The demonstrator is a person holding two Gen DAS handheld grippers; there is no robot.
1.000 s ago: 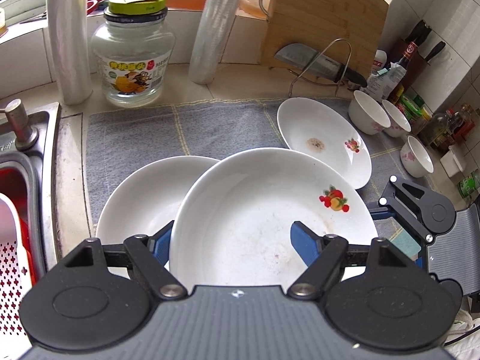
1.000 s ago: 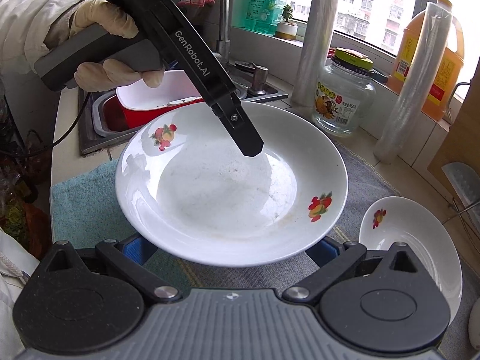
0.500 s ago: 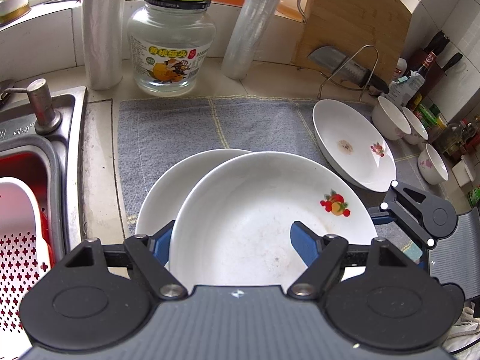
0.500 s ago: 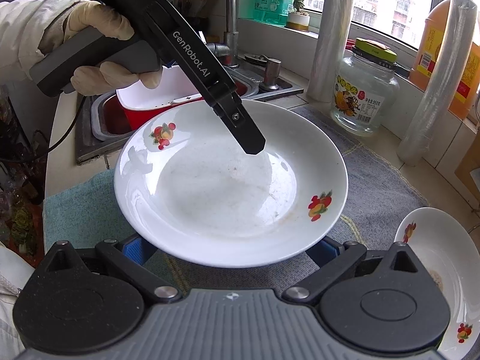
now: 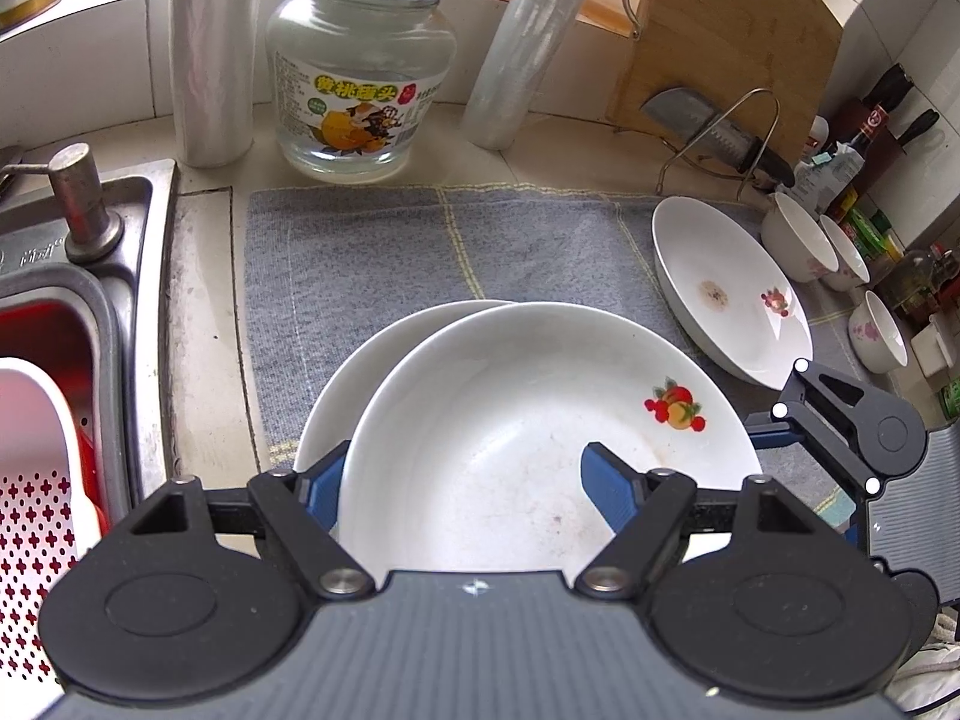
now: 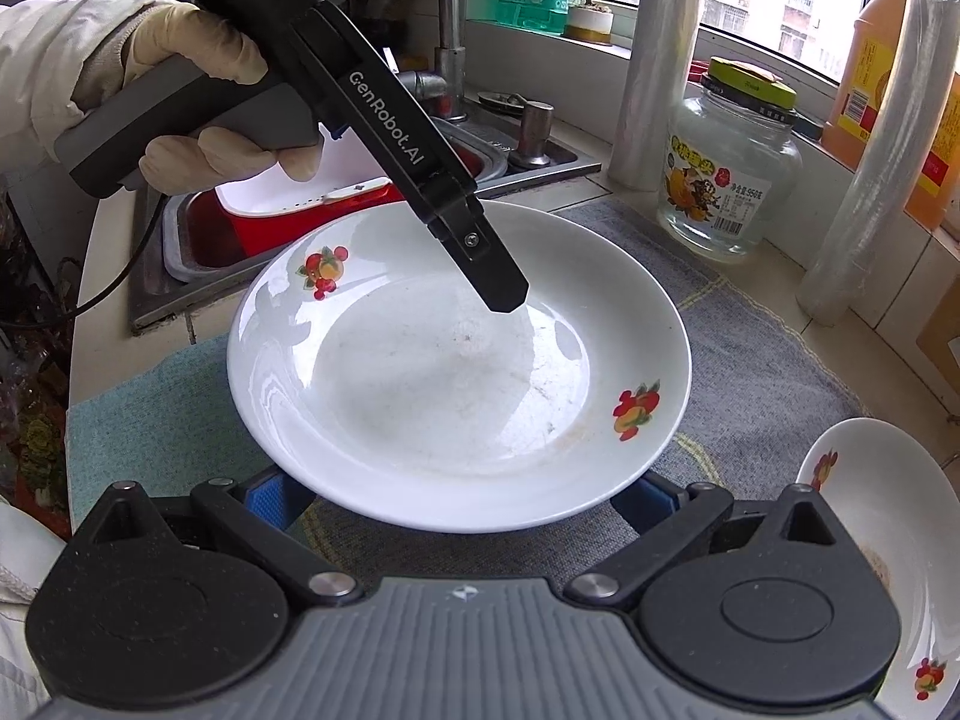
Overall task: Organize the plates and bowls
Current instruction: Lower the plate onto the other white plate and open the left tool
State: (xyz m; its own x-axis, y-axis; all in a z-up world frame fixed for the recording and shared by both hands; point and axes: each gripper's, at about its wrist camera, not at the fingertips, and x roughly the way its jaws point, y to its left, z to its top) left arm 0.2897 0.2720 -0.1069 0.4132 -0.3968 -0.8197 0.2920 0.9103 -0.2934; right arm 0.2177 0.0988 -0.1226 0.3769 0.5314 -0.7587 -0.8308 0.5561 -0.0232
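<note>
Looking thru the left wrist cam, the left gripper point(image 5: 462, 489) is clamped on the near rim of a fruit-print plate point(image 5: 540, 432), one blue pad inside and one outside, w/ the plate sitting over a second plate point(image 5: 360, 372) on the grey mat point(image 5: 420, 246); a third plate point(image 5: 726, 288) lies off to the right by three small bowls point(image 5: 804, 240). Right wrist cam: right gripper point(image 6: 468, 495) has its blue pads tucked under the same plate's point(image 6: 456, 360) near edge, can't tell if it's squeezing or just open, and a gloved hand point(image 6: 198, 102) holds the other tool across the plate.
</note>
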